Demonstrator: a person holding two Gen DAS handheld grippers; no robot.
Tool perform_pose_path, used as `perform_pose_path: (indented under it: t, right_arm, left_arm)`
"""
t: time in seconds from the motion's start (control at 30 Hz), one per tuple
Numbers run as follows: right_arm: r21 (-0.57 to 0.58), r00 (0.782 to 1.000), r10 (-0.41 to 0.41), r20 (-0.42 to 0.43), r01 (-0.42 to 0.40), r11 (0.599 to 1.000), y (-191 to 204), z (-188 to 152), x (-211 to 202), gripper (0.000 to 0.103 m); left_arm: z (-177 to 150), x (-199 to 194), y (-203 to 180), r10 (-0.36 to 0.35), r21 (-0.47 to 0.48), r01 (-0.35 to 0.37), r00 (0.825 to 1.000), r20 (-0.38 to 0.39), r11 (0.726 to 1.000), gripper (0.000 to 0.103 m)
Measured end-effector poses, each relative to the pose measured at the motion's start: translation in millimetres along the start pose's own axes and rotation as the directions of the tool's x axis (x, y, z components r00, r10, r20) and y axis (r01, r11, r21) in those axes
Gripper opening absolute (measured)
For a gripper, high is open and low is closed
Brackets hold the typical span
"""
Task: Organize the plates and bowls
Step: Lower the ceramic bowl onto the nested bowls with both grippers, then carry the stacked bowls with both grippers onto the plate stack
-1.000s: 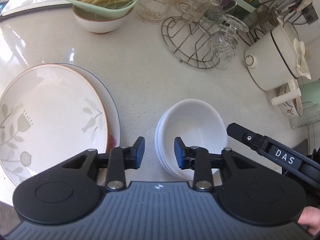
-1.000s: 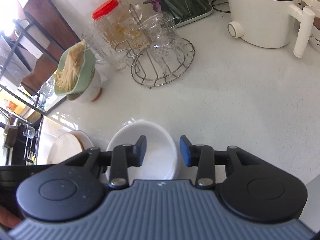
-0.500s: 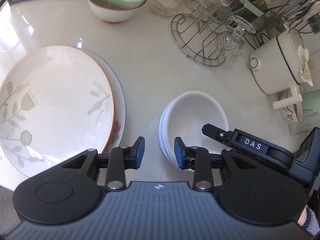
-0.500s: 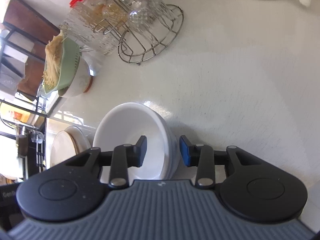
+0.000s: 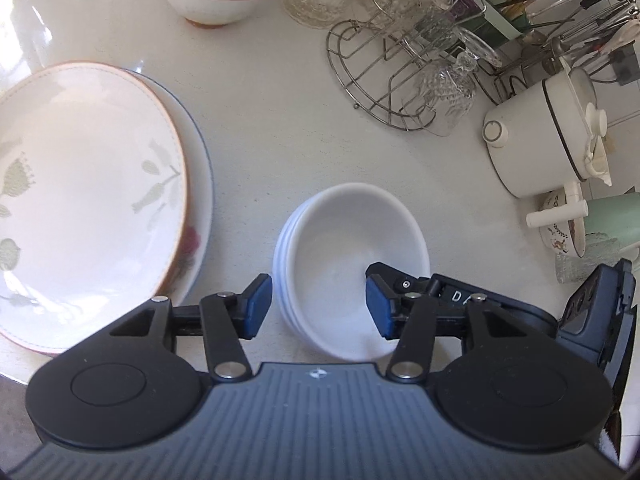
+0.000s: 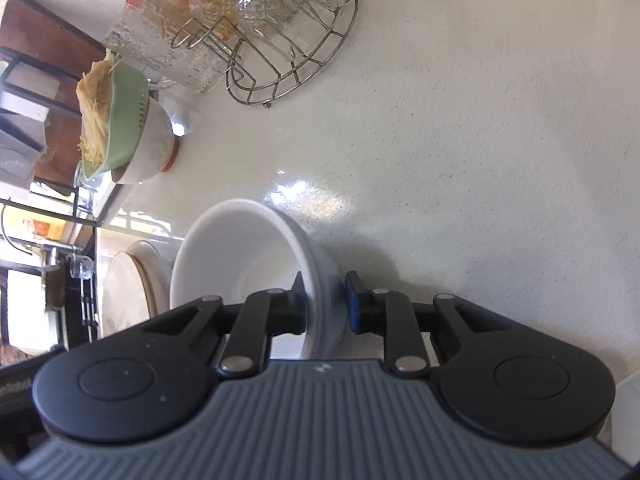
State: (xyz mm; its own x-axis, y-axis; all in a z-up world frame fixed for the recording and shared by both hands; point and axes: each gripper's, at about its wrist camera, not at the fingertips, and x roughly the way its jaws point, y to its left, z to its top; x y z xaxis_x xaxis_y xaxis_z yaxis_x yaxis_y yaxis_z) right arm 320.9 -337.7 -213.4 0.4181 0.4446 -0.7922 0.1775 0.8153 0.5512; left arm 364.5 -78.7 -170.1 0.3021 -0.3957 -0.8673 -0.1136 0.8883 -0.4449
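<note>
A stack of white bowls (image 5: 352,248) sits on the pale speckled tabletop (image 5: 272,128), just right of two stacked plates; the upper, leaf-patterned plate (image 5: 80,184) lies on a blue-rimmed plate (image 5: 202,184).

The left tool (image 5: 318,306) hangs over the stack's near-left rim. Its jaws are opening, one blue pad outside the rim and one over the bowl's hollow, neither pressing on it.

The right tool (image 6: 326,304) straddles the stack's right rim, one finger inside the top bowl and the blue pad outside. Its jaws are closing on the rim; a thin gap seems to remain at the outer pad.

Farther back stand a wire glass rack (image 5: 384,80), a white lidded pot (image 5: 548,132) and a green colander of noodles (image 6: 104,120) set on a bowl.
</note>
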Motion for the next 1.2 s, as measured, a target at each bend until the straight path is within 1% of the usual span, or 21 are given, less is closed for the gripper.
perform_pose_path:
  t: [0.07, 0.17, 0.4, 0.43, 0.5, 0.67, 0.73, 0.8, 0.97, 1.03, 1.2]
  right_arm:
    - [-0.006, 1.000, -0.008, 0.001, 0.008, 1.000, -2.7, 0.7, -3.6, 0.017]
    - [-0.007, 1.000, -0.023, 0.005, 0.023, 1.000, -7.7, 1.3, -8.9, 0.016]
    - [-0.020, 0.998, -0.055, 0.021, 0.056, 0.998, -17.1, 2.4, -20.1, 0.015]
    - [-0.023, 0.998, -0.060, 0.022, 0.060, 0.998, -18.6, 2.4, -22.0, 0.014]
    - [-0.030, 0.997, -0.069, 0.020, 0.070, 0.997, -21.5, 2.3, -24.4, 0.014]
    - [-0.039, 0.997, -0.080, 0.017, 0.081, 0.996, -26.5, 1.9, -29.1, 0.014]
    - [-0.044, 0.997, -0.081, 0.014, 0.082, 0.996, -27.3, 1.5, -29.9, 0.014]
    - [-0.063, 0.996, -0.090, 0.016, 0.091, 0.994, -25.6, 0.9, -30.3, 0.014]
    - [-0.115, 0.991, -0.130, 0.025, 0.132, 0.985, -16.0, -2.0, -26.8, 0.014]
    - [-0.141, 0.990, -0.140, 0.029, 0.142, 0.980, -11.2, -2.8, -23.9, 0.015]
    - [-0.146, 0.986, -0.164, 0.029, 0.167, 0.975, -2.3, -2.5, -20.5, 0.015]
  left_arm:
    - [-0.1, 4.4, -1.0, -0.014, -0.009, 0.014, 1.000, -0.006, 1.000, 0.058]
    - [-1.2, 11.9, -4.7, -0.027, -0.007, 0.027, 0.999, -0.021, 1.000, 0.058]
    - [-8.1, 32.7, -14.1, -0.033, 0.003, 0.033, 0.998, -0.057, 0.999, 0.056]
    - [-9.7, 35.1, -15.0, -0.039, 0.004, 0.039, 0.997, -0.060, 0.999, 0.056]
    - [-13.3, 39.2, -16.4, -0.076, 0.000, 0.076, 0.996, -0.056, 0.997, 0.056]
    - [-20.9, 51.8, -16.2, -0.063, -0.029, 0.060, 0.995, -0.076, 0.998, 0.043]
    - [-23.8, 55.6, -14.3, -0.051, -0.042, 0.048, 0.995, -0.082, 0.998, 0.033]
    - [-26.4, 57.8, -12.1, -0.048, -0.051, 0.044, 0.995, -0.083, 0.998, 0.029]
    - [-26.8, 58.1, 0.1, -0.087, -0.100, 0.079, 0.993, -0.082, 0.992, 0.028]
    - [-24.2, 58.4, 3.6, -0.098, -0.104, 0.089, 0.992, -0.083, 0.991, 0.027]
    - [-12.3, 58.4, 5.2, -0.095, -0.063, 0.089, 0.990, -0.102, 0.994, 0.025]
